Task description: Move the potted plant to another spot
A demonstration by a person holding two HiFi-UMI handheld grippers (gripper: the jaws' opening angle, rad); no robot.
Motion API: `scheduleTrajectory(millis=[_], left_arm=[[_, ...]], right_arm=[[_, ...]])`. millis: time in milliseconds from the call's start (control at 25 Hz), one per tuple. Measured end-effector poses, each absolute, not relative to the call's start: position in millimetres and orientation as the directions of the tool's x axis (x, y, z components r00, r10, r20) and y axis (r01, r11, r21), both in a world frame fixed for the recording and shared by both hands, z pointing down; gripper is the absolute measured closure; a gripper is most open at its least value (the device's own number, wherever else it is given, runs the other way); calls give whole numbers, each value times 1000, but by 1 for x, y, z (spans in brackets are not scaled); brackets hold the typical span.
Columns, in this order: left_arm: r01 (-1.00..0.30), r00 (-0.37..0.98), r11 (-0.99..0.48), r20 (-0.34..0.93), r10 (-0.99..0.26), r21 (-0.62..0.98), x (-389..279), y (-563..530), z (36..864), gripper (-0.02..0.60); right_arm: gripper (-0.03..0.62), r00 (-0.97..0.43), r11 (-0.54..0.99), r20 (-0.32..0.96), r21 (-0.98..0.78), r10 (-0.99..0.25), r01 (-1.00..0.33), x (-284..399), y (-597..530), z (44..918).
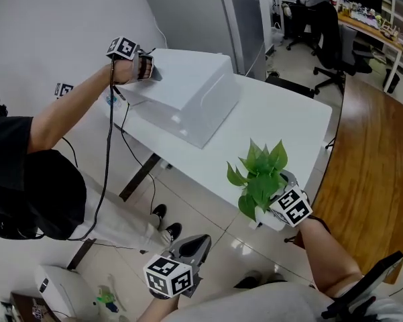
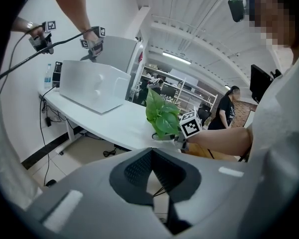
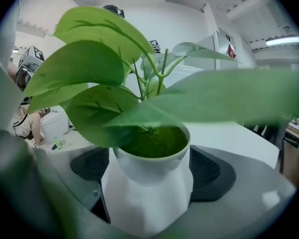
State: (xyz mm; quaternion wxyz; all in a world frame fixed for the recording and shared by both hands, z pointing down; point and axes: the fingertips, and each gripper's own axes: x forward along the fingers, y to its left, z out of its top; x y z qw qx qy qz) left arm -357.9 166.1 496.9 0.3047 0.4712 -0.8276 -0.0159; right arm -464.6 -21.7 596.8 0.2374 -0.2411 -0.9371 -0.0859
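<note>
The potted plant point(image 1: 261, 170), green leaves in a small white pot point(image 1: 267, 219), stands at the near edge of the white table point(image 1: 281, 113). My right gripper point(image 1: 273, 205) is around the pot. In the right gripper view the pot point(image 3: 149, 183) fills the space between the wide-spread jaws of the right gripper point(image 3: 151, 169), and the dark pads point(image 3: 92, 164) stand beside its sides without clearly pressing. My left gripper point(image 1: 193, 245) hangs low over the floor, in front of the table, its jaws together and holding nothing. The left gripper view shows the plant point(image 2: 161, 116) beyond the left gripper point(image 2: 153, 157).
Another person at the left holds a gripper point(image 1: 139, 64) against a large white box point(image 1: 181, 92) on the table's far end. A wooden desk point(image 1: 375, 153) curves along the right, with office chairs point(image 1: 332, 42) behind. A cable point(image 1: 107, 153) hangs beside the table.
</note>
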Motion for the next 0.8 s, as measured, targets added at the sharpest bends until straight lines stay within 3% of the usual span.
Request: scheduleTrajectory(millis=[160, 280, 800], left_arm=[[-766, -380, 566, 495, -781, 306, -355, 173, 499, 588], [-760, -389, 576, 499, -775, 302, -354, 181, 497, 588], [-769, -368, 565, 516, -773, 299, -353, 181, 501, 588]], right_arm=[[95, -788, 880, 464, 38, 405, 474, -469, -24, 598], [137, -798, 881, 455, 57, 395, 469, -468, -21, 594], [137, -809, 889, 443, 58, 385, 455, -466, -24, 590]])
